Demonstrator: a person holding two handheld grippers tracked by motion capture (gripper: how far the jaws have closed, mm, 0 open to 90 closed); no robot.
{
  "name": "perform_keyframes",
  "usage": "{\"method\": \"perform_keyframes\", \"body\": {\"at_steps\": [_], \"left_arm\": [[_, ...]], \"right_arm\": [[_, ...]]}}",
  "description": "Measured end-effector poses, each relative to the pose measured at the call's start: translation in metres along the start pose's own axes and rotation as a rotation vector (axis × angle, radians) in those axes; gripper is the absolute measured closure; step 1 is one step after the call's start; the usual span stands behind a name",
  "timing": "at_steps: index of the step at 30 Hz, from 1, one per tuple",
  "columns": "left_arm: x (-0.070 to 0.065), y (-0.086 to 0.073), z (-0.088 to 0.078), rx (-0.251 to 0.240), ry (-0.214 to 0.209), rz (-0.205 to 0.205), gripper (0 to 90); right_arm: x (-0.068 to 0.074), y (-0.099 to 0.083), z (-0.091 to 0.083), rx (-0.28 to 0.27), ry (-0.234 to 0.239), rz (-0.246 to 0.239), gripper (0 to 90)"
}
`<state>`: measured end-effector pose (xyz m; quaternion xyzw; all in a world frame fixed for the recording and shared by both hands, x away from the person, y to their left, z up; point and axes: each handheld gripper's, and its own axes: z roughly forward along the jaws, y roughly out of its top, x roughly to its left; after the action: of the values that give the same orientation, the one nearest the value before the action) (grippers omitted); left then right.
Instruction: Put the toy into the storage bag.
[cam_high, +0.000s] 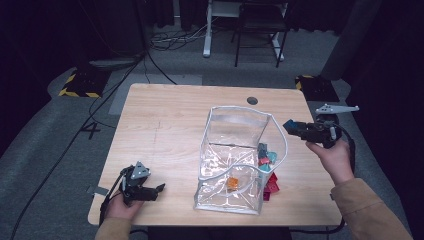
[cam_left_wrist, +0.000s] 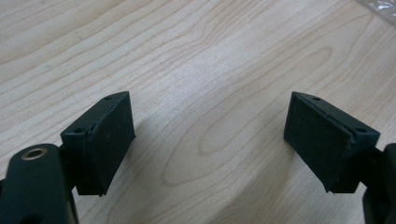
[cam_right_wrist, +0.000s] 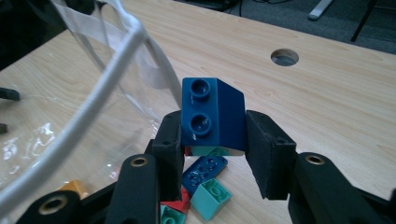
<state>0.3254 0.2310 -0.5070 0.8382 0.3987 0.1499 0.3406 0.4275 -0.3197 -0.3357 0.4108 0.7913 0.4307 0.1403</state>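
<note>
While the left fingers (cam_left_wrist: 210, 140) gape empty, the right fingers (cam_right_wrist: 214, 154) clamp one blue brick (cam_right_wrist: 213, 119).

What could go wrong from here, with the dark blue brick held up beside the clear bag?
1. The right gripper pinches the dark blue brick only at its lower sides, so it could tilt or slip out.
2. The clear bag has a soft white-edged rim close to the brick; a clip there could fold the bag or bounce the brick onto the table.
3. The left gripper rests open away from the bag, so nothing steadies it.
</note>
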Motion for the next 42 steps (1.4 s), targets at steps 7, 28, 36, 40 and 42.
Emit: {"method": "perform_keyframes", "body": {"at_steps": [7,28,36,40,42], "left_arm": [[0.0,0.0,0.0,0.002,0.002,0.0,16.2],[0.0,0.003,0.004,-0.003,0.021,-0.033,16.0],[0.0,0.004,0.004,-0.003,0.026,-0.038,15.9],[0.001,0.004,0.004,-0.002,0.032,-0.041,15.9],[0.001,0.004,0.004,-0.002,0.033,-0.042,15.9]], "right_arm": [[0.019,0.013,-0.034,-0.062,0.013,-0.033,58.8],[0.088,0.064,-0.043,-0.027,0.07,-0.152,58.7],[0.11,0.08,-0.025,-0.011,0.12,-0.201,58.7],[0.118,0.086,-0.012,0.011,0.148,-0.221,58.7],[0.123,0.09,-0.006,0.02,0.156,-0.231,58.7]]}}
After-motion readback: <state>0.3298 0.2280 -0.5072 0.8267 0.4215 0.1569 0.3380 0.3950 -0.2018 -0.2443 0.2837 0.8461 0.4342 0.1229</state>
